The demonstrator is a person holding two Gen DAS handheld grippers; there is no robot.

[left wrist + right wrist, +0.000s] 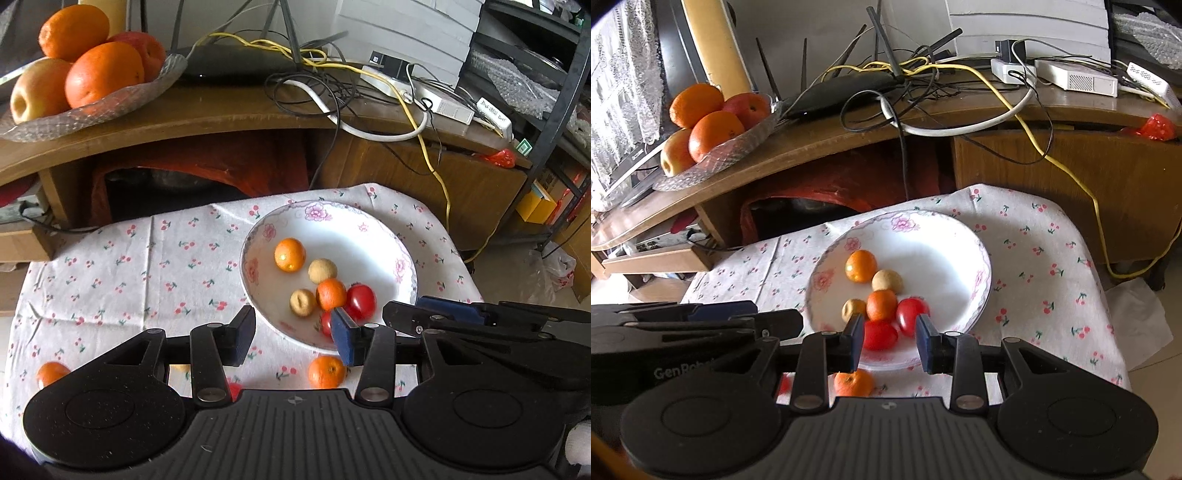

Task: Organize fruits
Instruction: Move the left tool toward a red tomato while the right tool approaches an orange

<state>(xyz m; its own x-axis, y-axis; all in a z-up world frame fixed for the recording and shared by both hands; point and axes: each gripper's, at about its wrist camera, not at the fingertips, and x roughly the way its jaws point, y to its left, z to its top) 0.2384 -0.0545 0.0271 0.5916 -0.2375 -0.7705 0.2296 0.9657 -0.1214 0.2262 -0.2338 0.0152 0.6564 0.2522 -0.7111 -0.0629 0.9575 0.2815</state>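
A white floral plate (373,243) (942,254) sits on the cherry-print cloth. It holds two small oranges (290,254) (861,266), two tan round fruits (322,270) (887,280) and two red tomatoes (361,297) (911,312). My left gripper (293,338) hangs open over the plate's near-left rim with nothing between its fingers. My right gripper (890,343) is open over the near rim, a tomato (880,335) lying just beyond its fingers. Another small orange (327,371) (854,382) lies on the cloth before the plate, and one more orange (51,373) lies at the far left.
Behind the table stands a wooden desk (207,114) with a tray of big oranges and apples (99,74) (713,129), a router (846,90) and tangled cables (332,88). The right gripper's body (480,317) sits close beside the left one. The cloth drops off at the table's right edge.
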